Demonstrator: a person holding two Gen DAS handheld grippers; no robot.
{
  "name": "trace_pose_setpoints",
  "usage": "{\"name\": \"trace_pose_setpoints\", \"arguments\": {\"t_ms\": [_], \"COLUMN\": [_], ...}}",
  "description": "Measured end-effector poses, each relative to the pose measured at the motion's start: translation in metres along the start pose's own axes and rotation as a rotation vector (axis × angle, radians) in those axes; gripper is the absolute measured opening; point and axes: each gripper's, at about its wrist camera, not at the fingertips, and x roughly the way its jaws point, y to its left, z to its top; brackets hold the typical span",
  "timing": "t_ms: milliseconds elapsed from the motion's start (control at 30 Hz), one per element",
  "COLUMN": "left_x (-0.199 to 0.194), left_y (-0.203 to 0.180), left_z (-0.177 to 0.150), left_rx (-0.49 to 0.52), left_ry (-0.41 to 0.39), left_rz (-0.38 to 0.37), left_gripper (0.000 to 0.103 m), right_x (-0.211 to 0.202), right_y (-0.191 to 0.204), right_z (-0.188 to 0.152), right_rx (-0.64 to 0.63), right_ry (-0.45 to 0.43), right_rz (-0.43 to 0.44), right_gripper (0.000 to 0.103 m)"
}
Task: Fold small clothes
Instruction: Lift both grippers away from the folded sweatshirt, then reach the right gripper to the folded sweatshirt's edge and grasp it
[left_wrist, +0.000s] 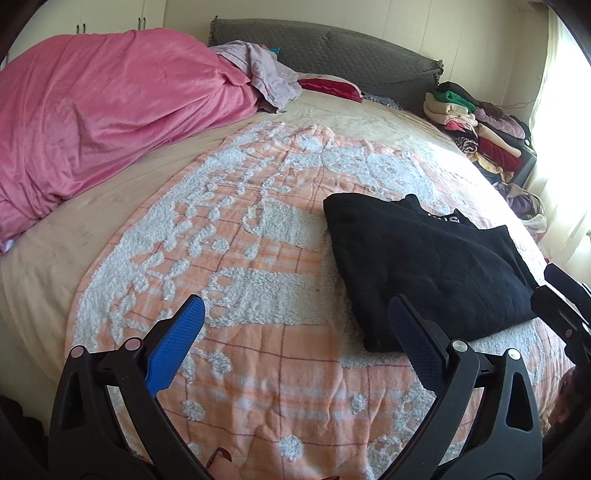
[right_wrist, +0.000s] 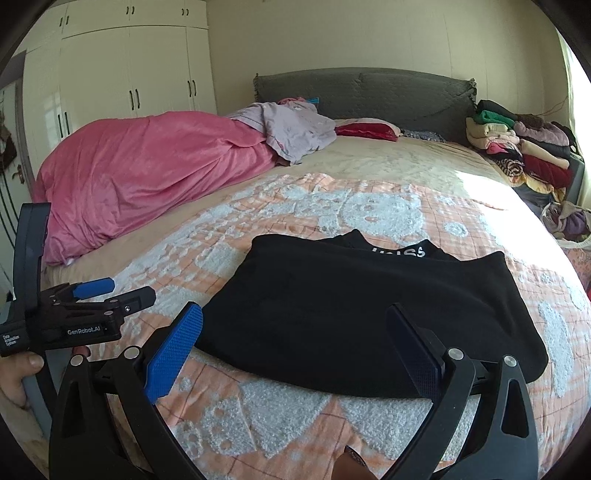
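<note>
On the blanket (right_wrist: 295, 417), folded black garment (right_wrist: 362, 314) lies before both wide-open, empty tools (left_wrist: 295, 325) (right_wrist: 295, 328).

Sunlit bedroom w/ bed (right_wrist: 369, 173), wardrobe (right_wrist: 129, 70)

Black claw (left_wrist: 297, 325) frames w/ blue ribbed pads (left_wrist: 176, 349)

I'm in a home bedroom, working over a wide bed (right_wrist: 388, 162) with a grey quilted headboard (right_wrist: 369, 92). An orange-and-white tufted blanket (left_wrist: 258, 258) covers the near part, and a pink duvet (right_wrist: 140, 173) is bunched along one side. White wardrobe doors (right_wrist: 129, 66) fill the wall behind it, and a heap of folded clothes (right_wrist: 524, 147) sits by the bright curtained window (left_wrist: 561, 129).
</note>
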Motion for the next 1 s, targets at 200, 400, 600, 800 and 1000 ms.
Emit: {"name": "trace_pose_setpoints", "arguments": {"t_ms": [200, 400, 600, 800, 1000], "left_x": [0.002, 0.009, 0.017, 0.026, 0.036], "left_y": [0.005, 0.01, 0.012, 0.01, 0.007], "left_z": [0.001, 0.001, 0.001, 0.001, 0.002], "left_rx": [0.005, 0.0, -0.002, 0.0, 0.016], "left_ry": [0.003, 0.017, 0.033, 0.048, 0.061], "left_rz": [0.017, 0.031, 0.041, 0.043, 0.05], "left_gripper": [0.093, 0.093, 0.093, 0.093, 0.093], "right_x": [0.011, 0.022, 0.031, 0.04, 0.049], "right_y": [0.015, 0.024, 0.028, 0.027, 0.022], "right_z": [-0.001, -0.009, -0.018, -0.027, -0.034], "right_rx": [-0.039, -0.072, -0.088, -0.098, -0.098], "right_ry": [0.018, 0.047, 0.072, 0.097, 0.119], "right_rz": [0.014, 0.018, 0.019, 0.007, -0.004], "right_gripper": [0.098, 0.098, 0.098, 0.098, 0.098]}}
